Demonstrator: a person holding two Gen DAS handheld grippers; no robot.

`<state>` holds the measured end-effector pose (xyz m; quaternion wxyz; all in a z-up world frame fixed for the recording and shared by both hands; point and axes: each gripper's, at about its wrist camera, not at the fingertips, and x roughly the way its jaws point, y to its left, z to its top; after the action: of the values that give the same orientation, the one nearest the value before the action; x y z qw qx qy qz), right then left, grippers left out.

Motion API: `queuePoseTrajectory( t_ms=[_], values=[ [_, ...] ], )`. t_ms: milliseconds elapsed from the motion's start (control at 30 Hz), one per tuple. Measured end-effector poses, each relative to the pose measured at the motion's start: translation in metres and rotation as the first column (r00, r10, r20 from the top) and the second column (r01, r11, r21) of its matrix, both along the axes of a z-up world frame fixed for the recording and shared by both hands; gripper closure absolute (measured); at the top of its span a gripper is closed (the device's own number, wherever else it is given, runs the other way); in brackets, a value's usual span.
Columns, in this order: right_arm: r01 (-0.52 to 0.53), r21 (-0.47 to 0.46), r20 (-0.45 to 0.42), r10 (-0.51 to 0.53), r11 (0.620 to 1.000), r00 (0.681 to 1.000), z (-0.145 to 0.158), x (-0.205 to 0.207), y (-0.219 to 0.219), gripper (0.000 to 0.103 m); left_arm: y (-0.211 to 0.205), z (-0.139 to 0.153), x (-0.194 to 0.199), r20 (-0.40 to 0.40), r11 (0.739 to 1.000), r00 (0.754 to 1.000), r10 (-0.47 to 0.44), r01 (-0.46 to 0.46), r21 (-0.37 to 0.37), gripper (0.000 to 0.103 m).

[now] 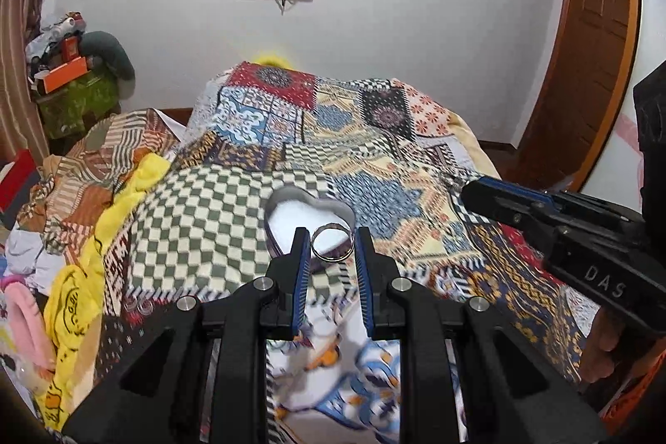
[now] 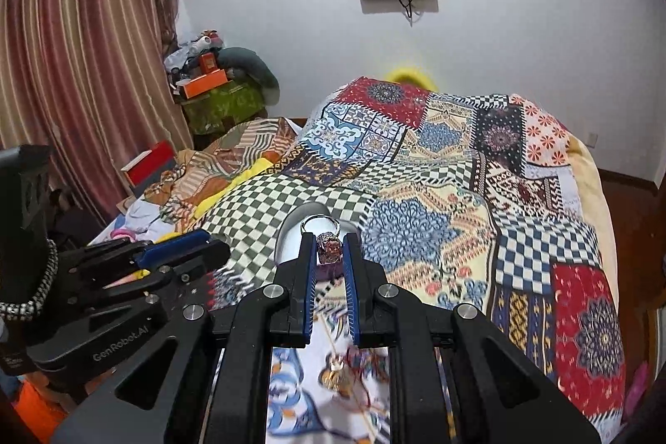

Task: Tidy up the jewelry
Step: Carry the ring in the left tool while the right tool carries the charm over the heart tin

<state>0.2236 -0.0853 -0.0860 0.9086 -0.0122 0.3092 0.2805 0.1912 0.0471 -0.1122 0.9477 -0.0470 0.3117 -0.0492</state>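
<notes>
A heart-shaped tin (image 1: pixel 287 200) with a white lining lies open on the patchwork bedspread; it also shows in the right wrist view (image 2: pixel 291 225). My left gripper (image 1: pixel 332 244) is shut on a plain silver ring (image 1: pixel 331 243), held over the tin's near edge. My right gripper (image 2: pixel 330 249) is shut on a silver ring with a large pink stone (image 2: pixel 329 250), held just above the tin. In the left wrist view the right gripper (image 1: pixel 466 190) reaches in from the right. A gold necklace with a pendant (image 2: pixel 335 375) lies on the bedspread below the right gripper.
The patchwork bedspread (image 1: pixel 374 161) covers the bed. Piled clothes and a yellow cloth (image 1: pixel 83 277) lie at the left. A green box stack with an orange box (image 2: pixel 208 86) stands by the curtain (image 2: pixel 83 69). A wooden door (image 1: pixel 591 69) is at right.
</notes>
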Motion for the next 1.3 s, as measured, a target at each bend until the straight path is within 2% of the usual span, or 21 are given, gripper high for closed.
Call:
queuePoseTrajectory(
  t_ms=[267, 500, 767, 1033, 1300],
  values=[
    [-0.003, -0.034, -0.009, 0.003, 0.999, 1.000, -0.009, 0.030, 0.017, 0.092, 0.012, -0.001, 0.034, 0.009, 1.000, 1.000, 0.009, -0.009, 0.014, 0.083],
    [-0.019, -0.059, -0.071, 0.015, 0.998, 0.997, -0.024, 0.059, 0.032, 0.092, 0.019, -0.011, 0.057, -0.022, 1.000, 1.000, 0.011, -0.010, 0.019, 0.083],
    [-0.040, -0.111, -0.112, 0.027, 0.993, 0.993, -0.037, 0.080, 0.041, 0.092, 0.026, -0.034, 0.089, -0.115, 0.999, 0.993, -0.021, 0.024, 0.026, 0.083],
    [-0.093, -0.100, -0.227, 0.069, 0.991, 0.972, -0.055, 0.095, 0.048, 0.092, 0.028, -0.061, 0.109, -0.215, 0.998, 0.975, -0.055, 0.057, 0.005, 0.083],
    [-0.122, -0.093, -0.297, 0.089, 0.988, 0.951, -0.069, 0.103, 0.050, 0.092, 0.026, -0.068, 0.112, -0.229, 0.997, 0.971, -0.074, 0.078, 0.007, 0.083]
  ],
)
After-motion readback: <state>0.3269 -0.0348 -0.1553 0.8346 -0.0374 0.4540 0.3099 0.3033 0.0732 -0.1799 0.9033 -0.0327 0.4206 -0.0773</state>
